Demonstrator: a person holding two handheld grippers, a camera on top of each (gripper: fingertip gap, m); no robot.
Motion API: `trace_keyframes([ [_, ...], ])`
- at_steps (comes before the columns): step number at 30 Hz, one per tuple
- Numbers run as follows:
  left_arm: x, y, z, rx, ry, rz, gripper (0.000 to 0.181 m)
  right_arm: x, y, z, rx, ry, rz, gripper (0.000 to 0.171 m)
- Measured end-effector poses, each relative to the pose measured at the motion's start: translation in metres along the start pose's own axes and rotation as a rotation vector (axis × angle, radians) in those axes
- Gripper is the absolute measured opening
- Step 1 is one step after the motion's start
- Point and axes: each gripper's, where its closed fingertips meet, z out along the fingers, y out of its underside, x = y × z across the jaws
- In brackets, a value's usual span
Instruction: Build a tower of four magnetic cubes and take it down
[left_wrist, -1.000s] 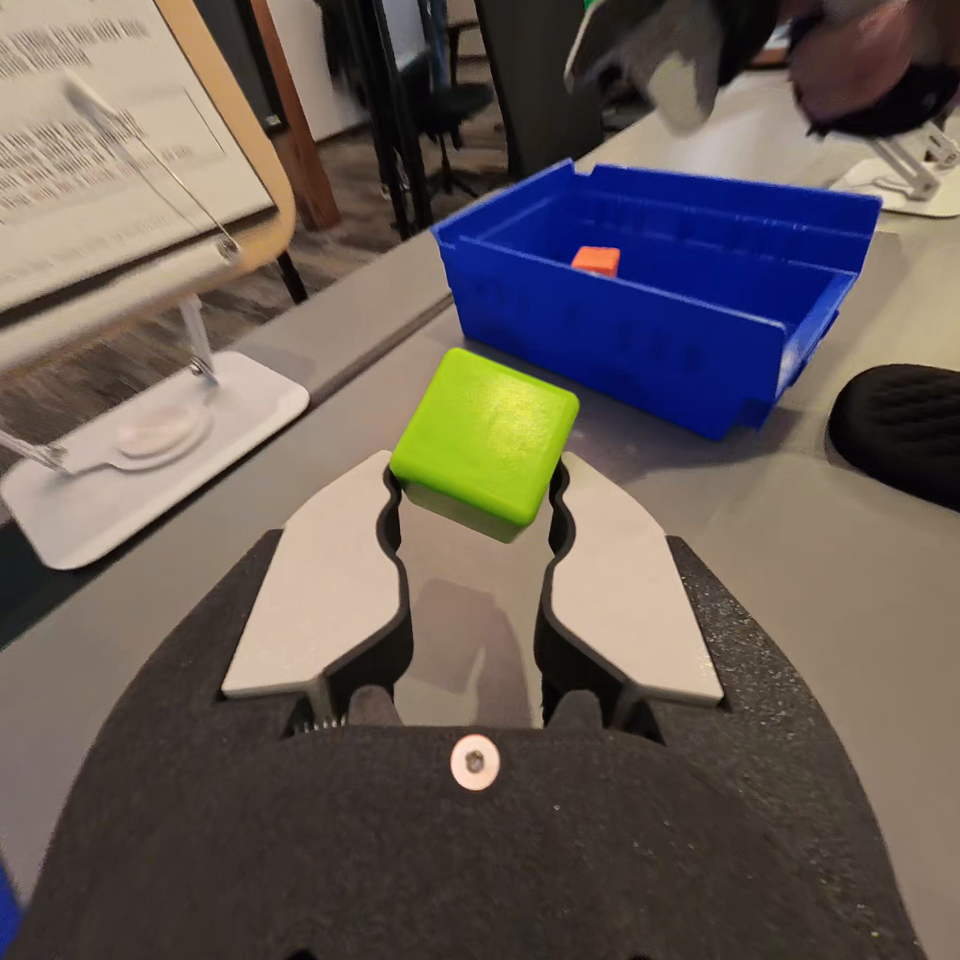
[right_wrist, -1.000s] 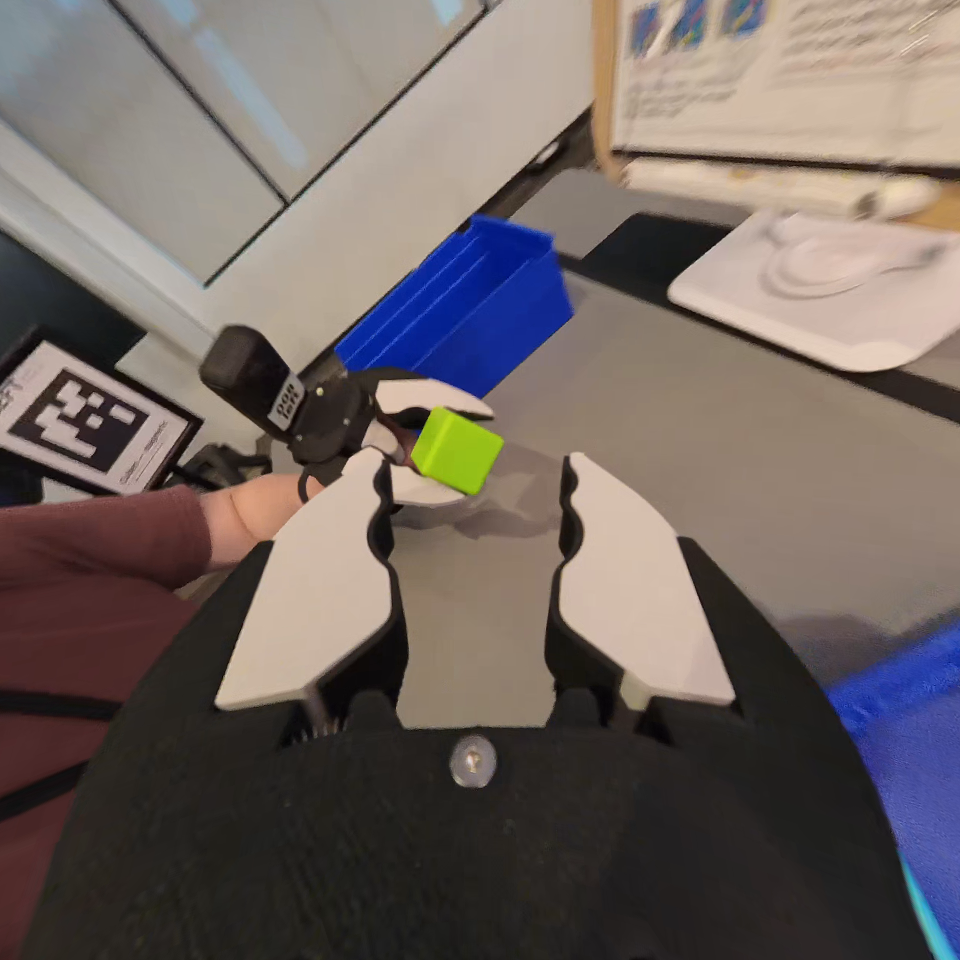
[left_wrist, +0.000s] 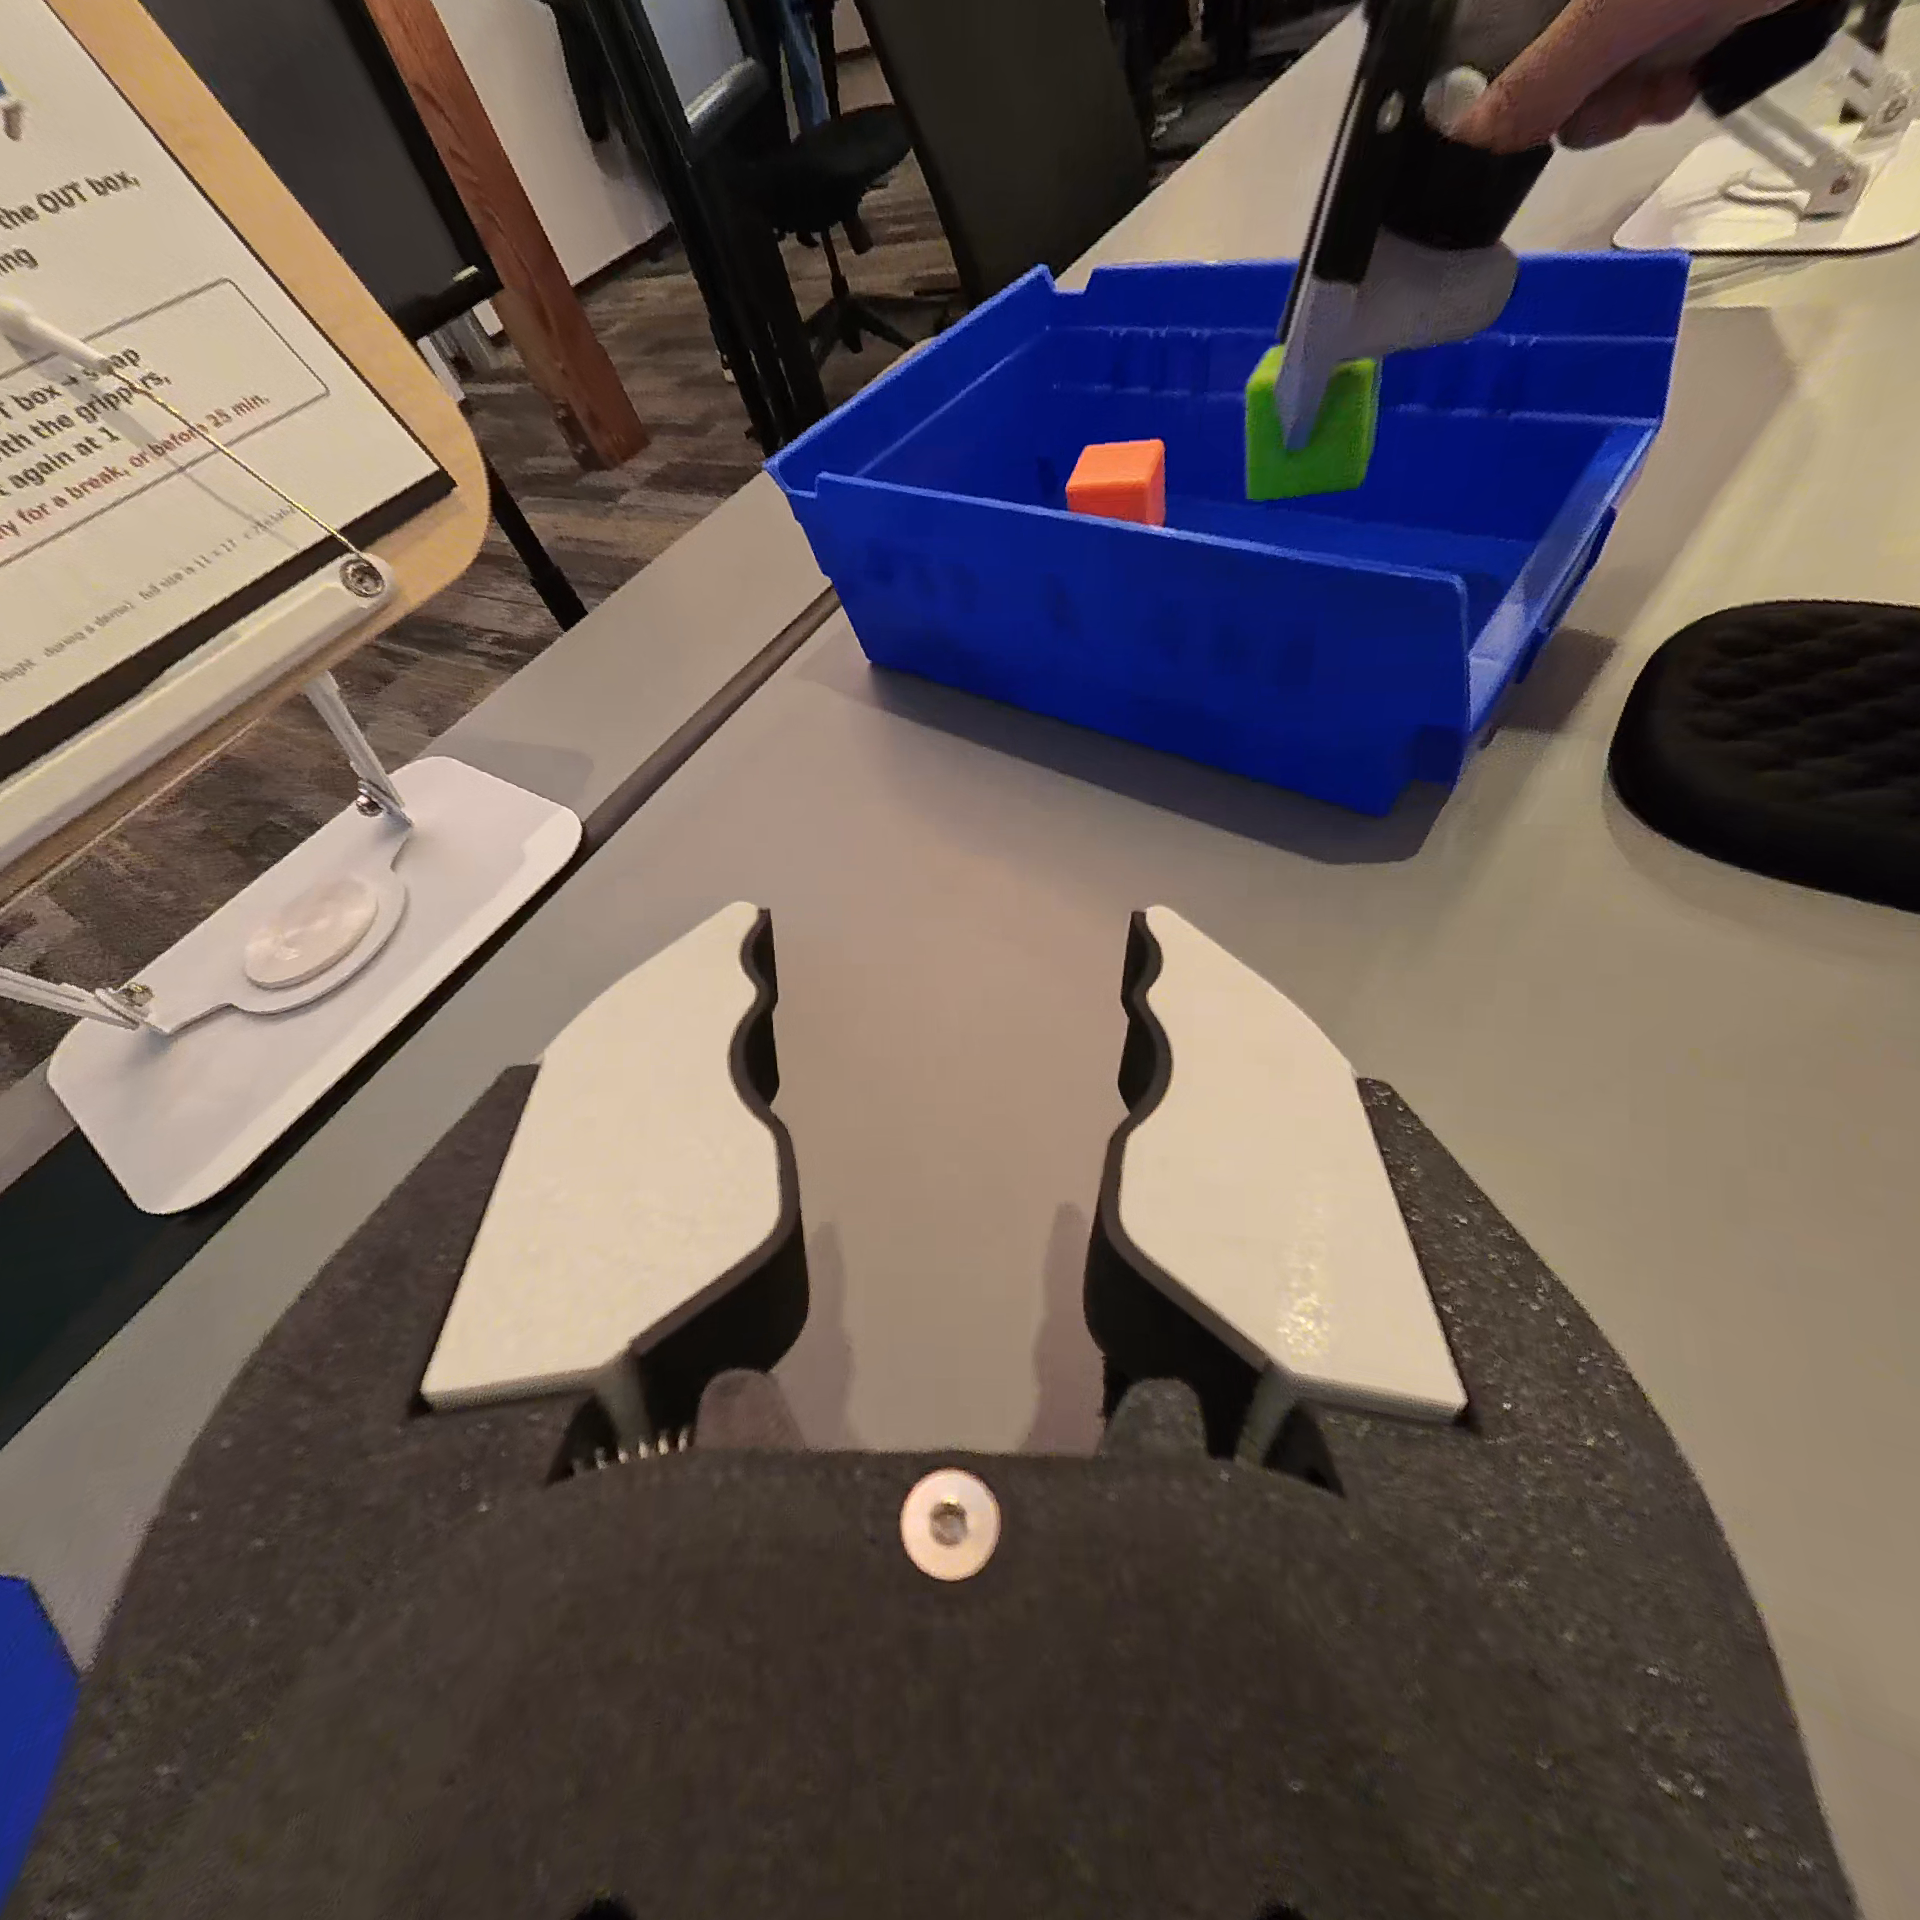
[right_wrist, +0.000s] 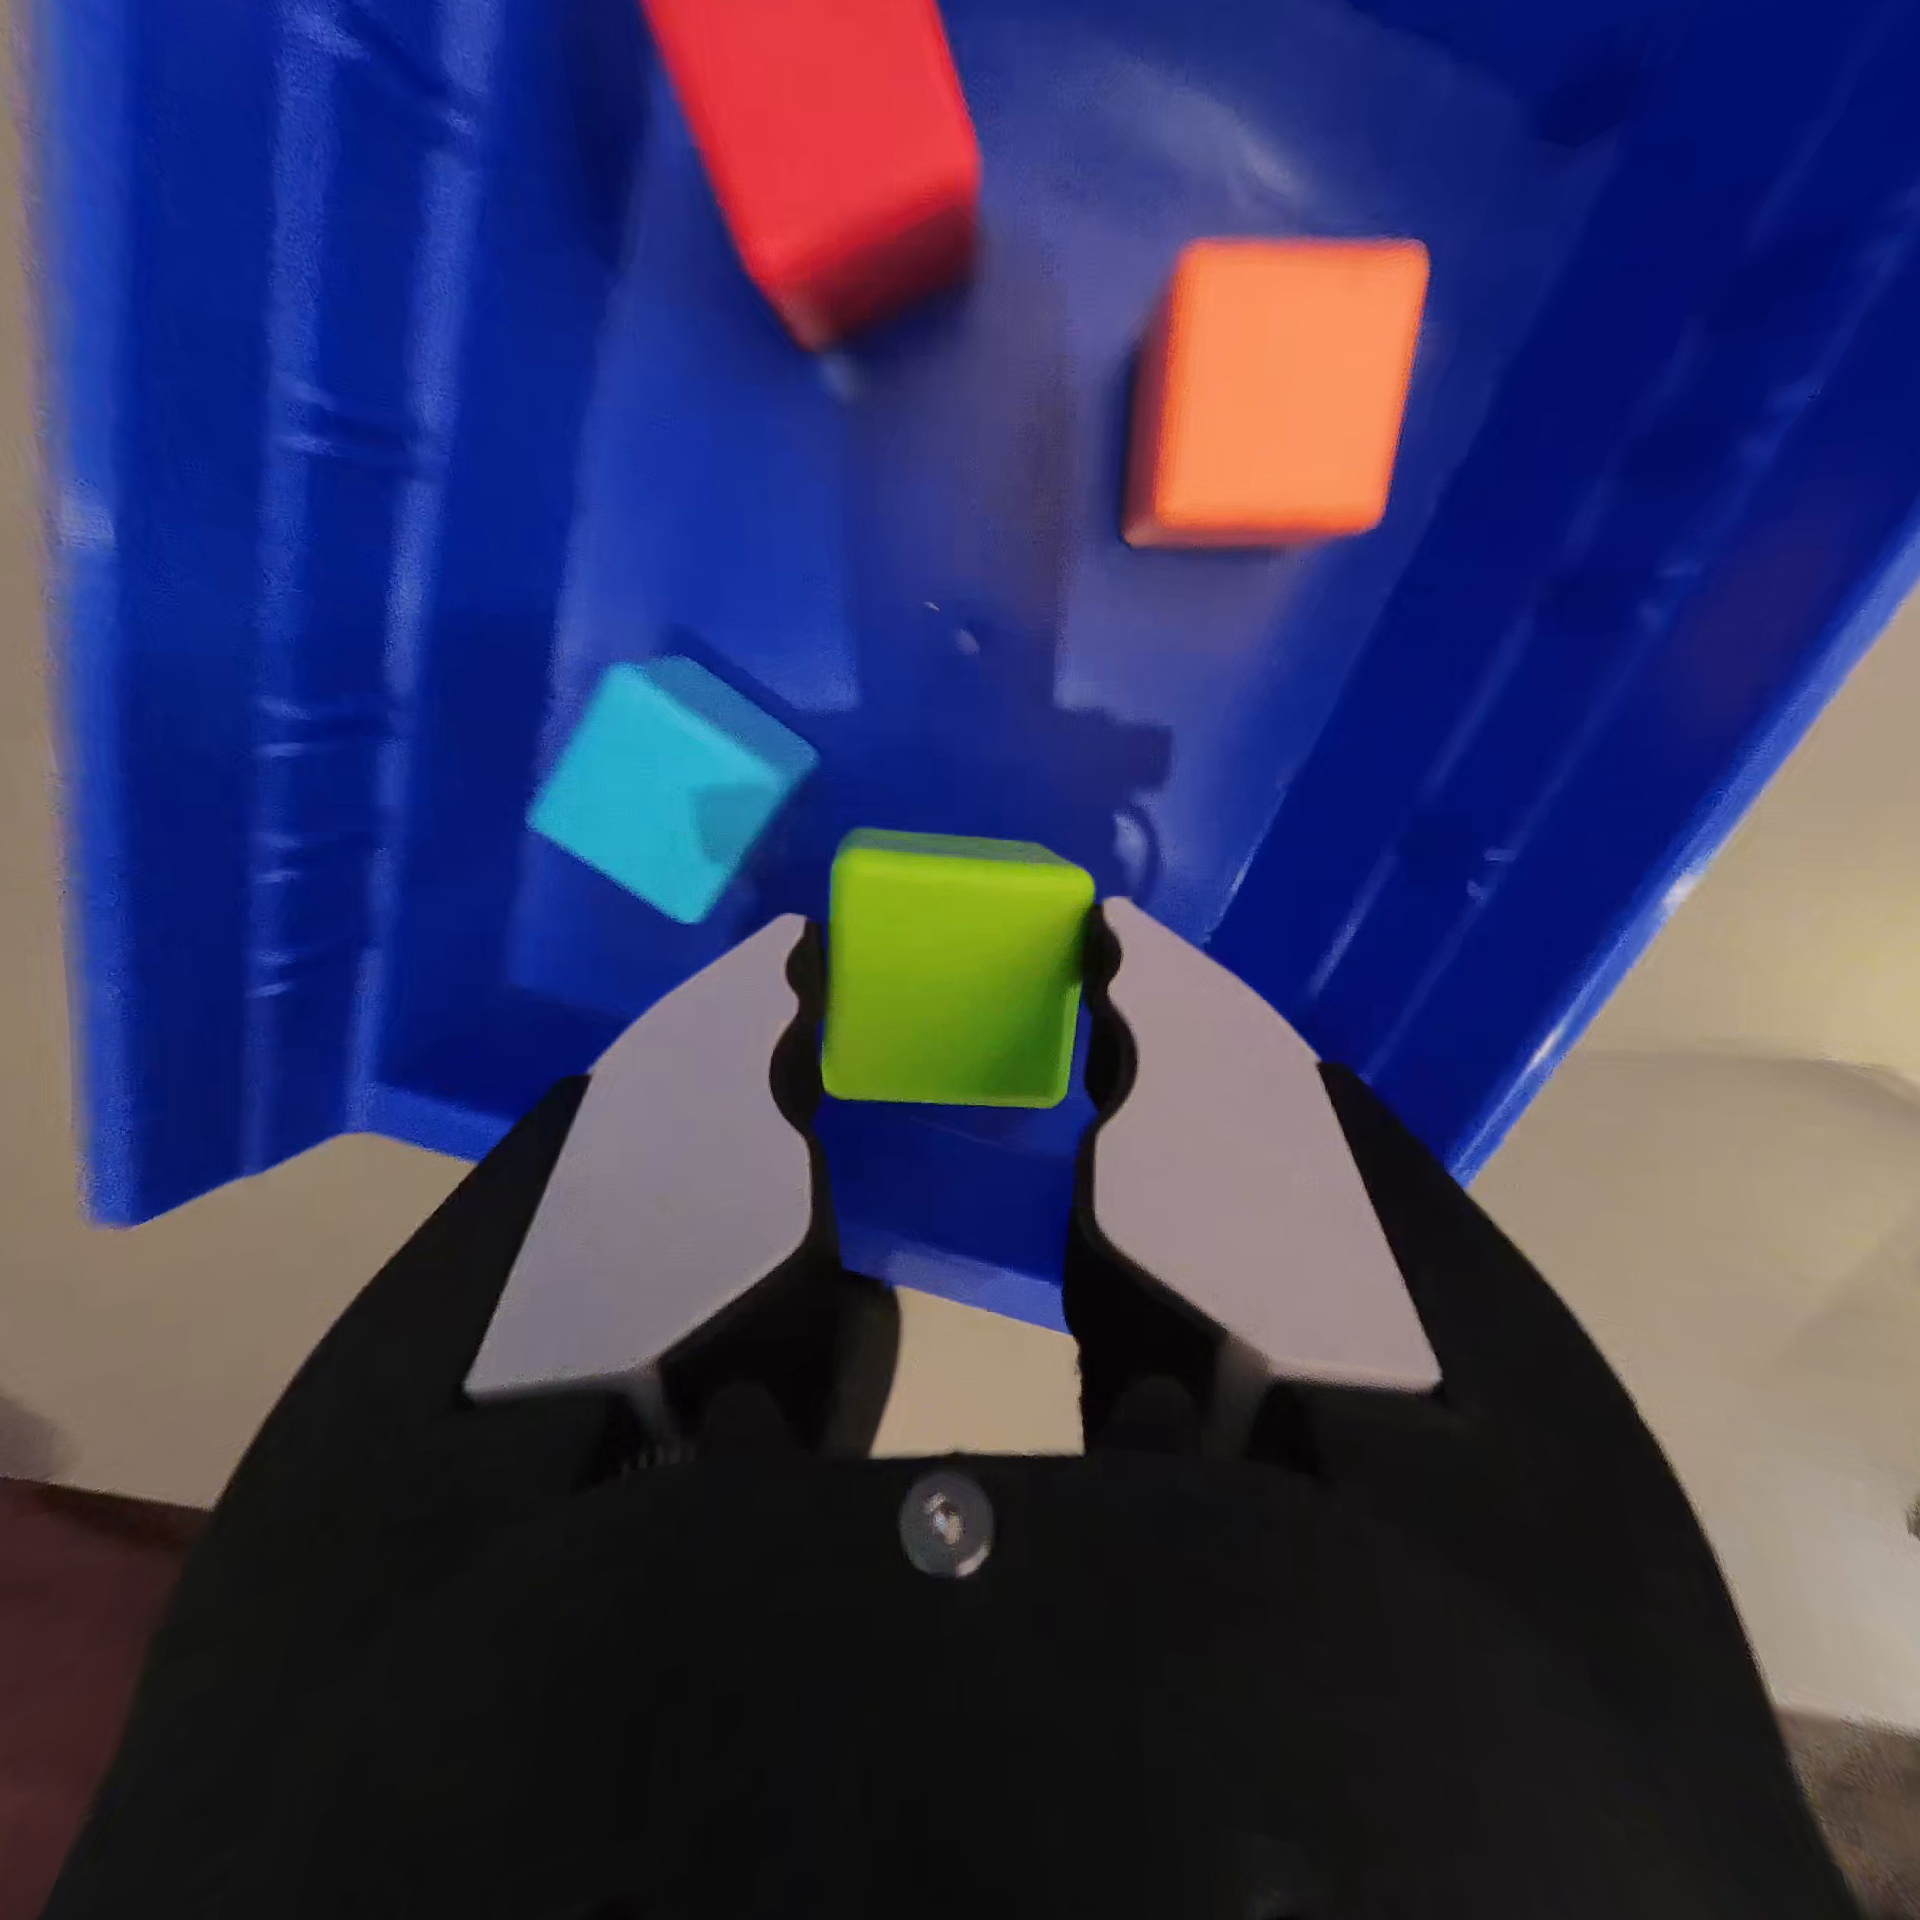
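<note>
My right gripper (right_wrist: 951, 925) is shut on the green cube (right_wrist: 951, 977) and holds it over the blue bin (right_wrist: 312, 623), pointing down into it. On the bin floor lie a red cube (right_wrist: 831, 156), an orange cube (right_wrist: 1278, 395) and a cyan cube (right_wrist: 665, 790). In the left wrist view the right gripper (left_wrist: 1340, 416) with the green cube (left_wrist: 1340, 436) hangs inside the bin (left_wrist: 1143, 623), beside the orange cube (left_wrist: 1117, 478). My left gripper (left_wrist: 948, 935) is open and empty above the grey table (left_wrist: 935, 810), short of the bin.
A document stand with a printed sheet (left_wrist: 208, 343) on a white base (left_wrist: 301, 966) stands at the left. A black padded rest (left_wrist: 1787, 748) lies at the right. Another white stand base (left_wrist: 1766, 197) is behind the bin. Chairs stand beyond the table. Spacing between my two grippers at the tips: around 30 cm. My left tips are about 25 cm from the black padded rest (left_wrist: 1787, 748), my right tips only 20 cm.
The green cube has passed from my left gripper to my right. The right gripper has carried it over into the blue bin. My left gripper has opened and is empty.
</note>
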Motion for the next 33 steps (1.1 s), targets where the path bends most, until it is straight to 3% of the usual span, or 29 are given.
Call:
trace_keyframes([
  [6,-0.002,0.001,-0.001,-0.015,-0.015,0.012,0.063,0.024,0.026,0.041,-0.214,0.051,0.021,0.048],
  [10,-0.010,0.002,-0.004,-0.043,-0.039,-0.033,0.072,0.025,0.037,0.039,-0.267,0.058,0.034,0.049],
  [14,-0.043,-0.020,-0.034,-0.043,-0.120,-0.035,0.076,0.028,0.017,-0.003,-0.046,0.094,-0.033,0.048],
  [18,-0.114,-0.029,-0.101,-0.098,-0.316,-0.085,0.074,0.059,-0.010,-0.052,0.289,0.157,0.083,0.048],
  [20,-0.151,-0.005,-0.139,-0.222,-0.410,-0.156,0.076,0.086,-0.014,-0.056,0.371,0.185,0.174,0.049],
  [23,-0.192,0.057,-0.197,-0.482,-0.498,-0.305,0.077,0.105,-0.006,-0.038,0.331,0.165,0.209,0.049],
  [28,-0.244,0.134,-0.271,-0.632,-0.688,-0.541,0.080,0.104,0.008,0.003,0.169,0.092,0.207,0.049],
  [32,-0.255,0.174,-0.289,-0.700,-0.703,-0.634,0.081,0.090,0.010,0.025,0.092,0.014,0.198,0.009],
  [33,-0.257,0.182,-0.293,-0.730,-0.719,-0.640,0.082,0.088,0.009,0.027,0.082,0.004,0.192,0.009],
])
